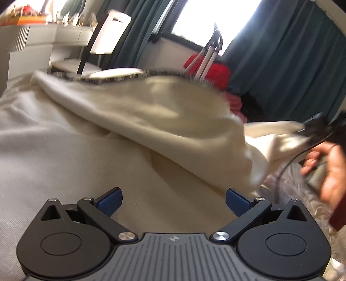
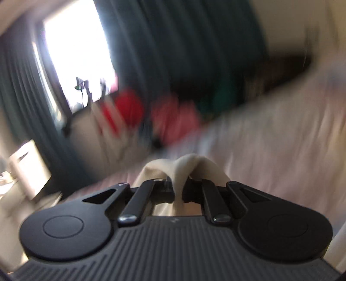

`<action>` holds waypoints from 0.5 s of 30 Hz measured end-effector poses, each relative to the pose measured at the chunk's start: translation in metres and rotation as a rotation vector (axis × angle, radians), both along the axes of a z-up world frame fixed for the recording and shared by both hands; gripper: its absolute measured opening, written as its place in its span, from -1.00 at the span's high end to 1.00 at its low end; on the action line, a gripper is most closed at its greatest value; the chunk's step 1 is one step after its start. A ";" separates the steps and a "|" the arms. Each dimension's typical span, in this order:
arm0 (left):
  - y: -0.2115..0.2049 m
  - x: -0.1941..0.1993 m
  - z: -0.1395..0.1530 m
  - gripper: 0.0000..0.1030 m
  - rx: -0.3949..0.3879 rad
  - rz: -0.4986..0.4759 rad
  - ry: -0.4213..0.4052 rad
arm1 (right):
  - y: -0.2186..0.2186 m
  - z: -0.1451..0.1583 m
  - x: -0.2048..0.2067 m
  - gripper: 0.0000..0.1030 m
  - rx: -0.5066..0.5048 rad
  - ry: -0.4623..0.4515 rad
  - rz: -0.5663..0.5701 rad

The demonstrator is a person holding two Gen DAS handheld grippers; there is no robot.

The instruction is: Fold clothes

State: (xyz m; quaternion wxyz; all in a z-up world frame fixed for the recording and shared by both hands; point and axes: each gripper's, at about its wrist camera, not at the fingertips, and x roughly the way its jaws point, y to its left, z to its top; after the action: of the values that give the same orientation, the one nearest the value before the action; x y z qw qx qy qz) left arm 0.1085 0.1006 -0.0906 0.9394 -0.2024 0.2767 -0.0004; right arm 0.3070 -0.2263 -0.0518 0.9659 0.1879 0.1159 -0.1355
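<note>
cream knit garment (image 1: 164, 121) lay heaped on the pale bed (image 1: 43, 151), its bunched corner pinched in the right gripper (image 2: 178, 190), while the left gripper (image 1: 174, 202) hovered with jaws spread, holding nothing.

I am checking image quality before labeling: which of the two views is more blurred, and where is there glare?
Right wrist view: strong motion smear over the room; only the right gripper and the cream cloth it pinches look sharp; the window is blown out. Left wrist view: sharper, the lifted cream cloth slightly smeared, the window overexposed too.
</note>
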 end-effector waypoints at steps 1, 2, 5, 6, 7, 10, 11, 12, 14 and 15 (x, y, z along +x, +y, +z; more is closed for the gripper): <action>-0.001 -0.003 0.003 -0.99 0.006 -0.004 -0.019 | -0.005 0.016 -0.010 0.83 -0.044 -0.028 -0.070; -0.004 -0.006 0.005 -0.99 0.015 -0.011 -0.033 | -0.015 0.028 -0.015 0.82 -0.054 -0.038 -0.130; -0.014 -0.013 0.010 -0.99 0.054 -0.044 -0.057 | -0.055 0.025 -0.004 0.54 0.026 0.055 -0.168; -0.018 -0.014 0.011 -0.99 0.072 -0.054 -0.061 | -0.067 0.013 0.002 0.25 0.076 0.102 -0.139; -0.020 -0.015 0.011 -0.99 0.082 -0.060 -0.061 | -0.079 0.001 0.009 0.05 0.125 0.148 -0.109; -0.024 -0.015 0.010 -0.99 0.089 -0.072 -0.048 | -0.118 -0.035 0.020 0.00 0.314 0.255 -0.025; -0.026 -0.015 0.009 -0.99 0.092 -0.075 -0.044 | -0.131 -0.044 0.010 0.00 0.403 0.234 -0.033; -0.027 -0.015 0.008 -0.99 0.094 -0.079 -0.039 | -0.141 -0.052 -0.002 -0.05 0.466 0.206 -0.062; -0.030 -0.015 0.007 -0.99 0.099 -0.086 -0.030 | -0.152 -0.063 -0.022 -0.30 0.508 0.179 -0.100; -0.031 -0.015 0.006 -0.99 0.102 -0.090 -0.026 | -0.155 -0.067 -0.031 -0.32 0.511 0.177 -0.111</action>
State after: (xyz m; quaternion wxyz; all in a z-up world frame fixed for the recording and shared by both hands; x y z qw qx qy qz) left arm 0.0933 0.0696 -0.0841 0.9510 -0.1416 0.2729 -0.0312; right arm 0.2763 -0.3815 -0.1189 0.8643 0.4190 0.2200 -0.1707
